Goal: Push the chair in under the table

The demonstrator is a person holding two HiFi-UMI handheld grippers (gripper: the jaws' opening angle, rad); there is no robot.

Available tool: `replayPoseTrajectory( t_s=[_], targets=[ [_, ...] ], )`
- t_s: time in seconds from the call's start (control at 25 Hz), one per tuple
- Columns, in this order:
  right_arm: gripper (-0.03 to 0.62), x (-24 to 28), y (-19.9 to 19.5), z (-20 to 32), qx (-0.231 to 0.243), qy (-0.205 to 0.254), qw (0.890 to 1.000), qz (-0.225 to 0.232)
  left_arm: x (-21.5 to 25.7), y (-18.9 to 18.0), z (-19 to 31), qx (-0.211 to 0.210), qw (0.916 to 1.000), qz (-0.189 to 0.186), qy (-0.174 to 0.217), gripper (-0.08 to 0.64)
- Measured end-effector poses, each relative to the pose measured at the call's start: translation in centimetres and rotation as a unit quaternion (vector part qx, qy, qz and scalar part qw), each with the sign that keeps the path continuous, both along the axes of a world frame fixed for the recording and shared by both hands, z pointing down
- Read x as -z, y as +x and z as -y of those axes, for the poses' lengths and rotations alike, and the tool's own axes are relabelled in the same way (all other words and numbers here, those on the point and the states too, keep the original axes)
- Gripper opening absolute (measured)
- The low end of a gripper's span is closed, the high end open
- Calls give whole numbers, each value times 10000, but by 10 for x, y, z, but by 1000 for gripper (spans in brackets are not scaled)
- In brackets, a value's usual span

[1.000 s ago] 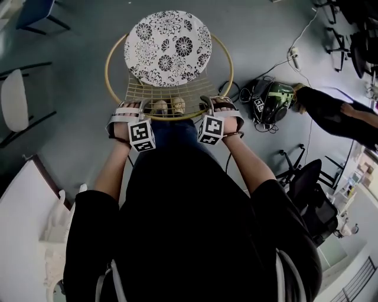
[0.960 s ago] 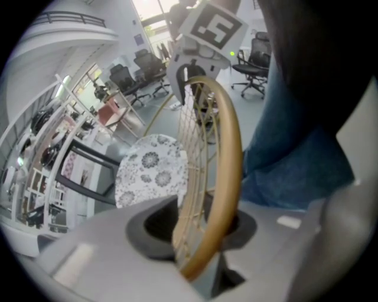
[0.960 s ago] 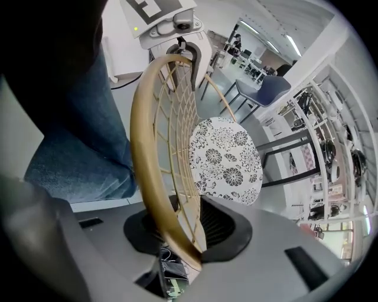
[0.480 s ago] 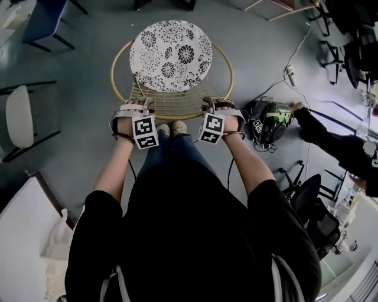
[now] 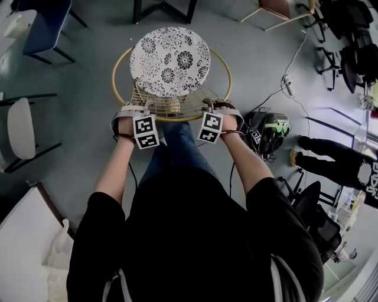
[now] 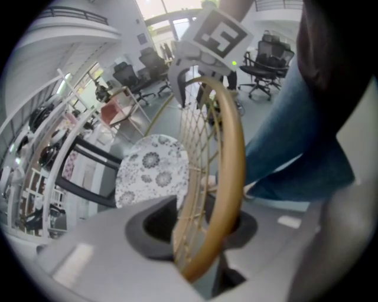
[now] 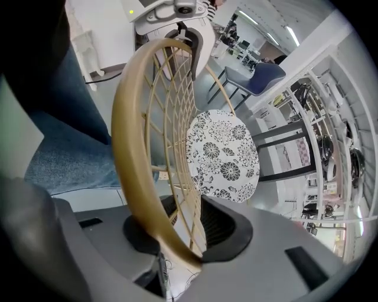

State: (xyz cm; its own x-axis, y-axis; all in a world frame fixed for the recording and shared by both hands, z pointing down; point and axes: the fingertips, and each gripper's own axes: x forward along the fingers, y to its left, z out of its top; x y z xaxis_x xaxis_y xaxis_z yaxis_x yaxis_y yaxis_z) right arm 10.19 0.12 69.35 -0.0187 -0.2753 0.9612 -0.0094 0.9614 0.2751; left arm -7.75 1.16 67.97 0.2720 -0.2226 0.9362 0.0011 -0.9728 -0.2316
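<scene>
The left claw is clamped on the left side of the chair's back hoop, the rim and its wire lattice being pinched between the pads. The chair, with its flowered seat cushion, stands on the floor just ahead of and between the two claws. Beyond it, farther ahead of the claws, a dark frame is seen, probably the worktop's legs, though little of it shows. The right claw is likewise closed on the hoop's right side. The pushing step is judged to be in hand. An even forward shove from both claws is called for next. The only container is a bag on the floor right of the right claw, and its contents cannot be made out.
</scene>
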Motion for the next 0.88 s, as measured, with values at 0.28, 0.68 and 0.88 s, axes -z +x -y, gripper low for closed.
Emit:
replayPoseTrajectory(
  t_s=[0.28,0.68,0.88],
  targets=[
    [118,-3,3,35,99,75,9999,80,-3,3,32,55,10000,28,-49,153],
    [118,-3,5,107,238,149,9995,111,-3,5,99,192,9998,80,-56,153],
    [118,-5,5,136,373,151,9991,141,-5,5,127,254,9996,112,-59,153]
  ],
)
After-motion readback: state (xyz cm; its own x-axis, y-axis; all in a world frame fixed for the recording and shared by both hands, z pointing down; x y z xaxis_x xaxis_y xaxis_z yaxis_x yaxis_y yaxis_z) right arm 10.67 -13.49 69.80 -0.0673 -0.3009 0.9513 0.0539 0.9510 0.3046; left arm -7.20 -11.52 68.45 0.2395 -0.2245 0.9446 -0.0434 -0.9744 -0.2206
